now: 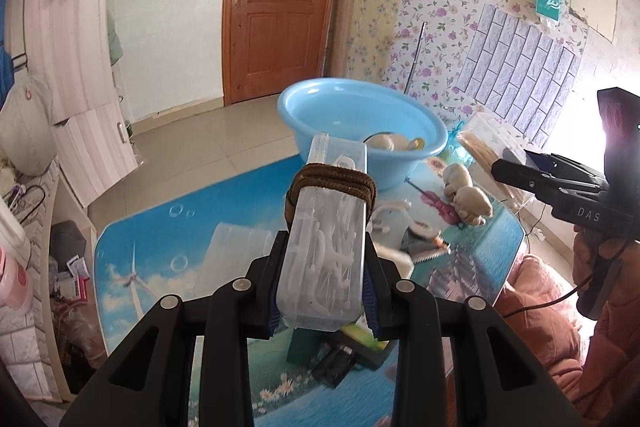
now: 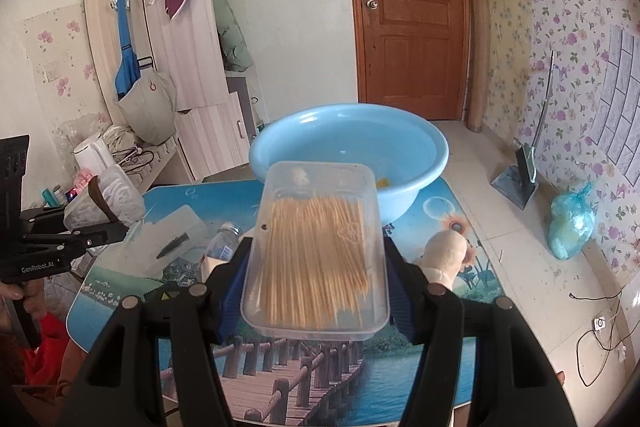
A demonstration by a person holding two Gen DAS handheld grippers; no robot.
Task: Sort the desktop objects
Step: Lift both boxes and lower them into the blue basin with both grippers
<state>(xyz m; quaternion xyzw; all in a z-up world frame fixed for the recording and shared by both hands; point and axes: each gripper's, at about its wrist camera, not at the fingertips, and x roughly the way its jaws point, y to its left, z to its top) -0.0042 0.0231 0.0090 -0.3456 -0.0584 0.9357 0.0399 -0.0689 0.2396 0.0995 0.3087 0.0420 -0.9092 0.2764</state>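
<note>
My left gripper is shut on a clear plastic box of white floss picks with a brown hair band around it, held above the table. My right gripper is shut on a clear plastic box of wooden toothpicks, held above the table in front of the blue basin. The basin also shows in the left wrist view with small items inside. Each gripper shows in the other's view: the right one, the left one.
The table has a scenic printed top. On it lie a beige plush toy, a clear lid, a small bottle, dark items near the front. A teal bag and dustpan stand on the floor at right.
</note>
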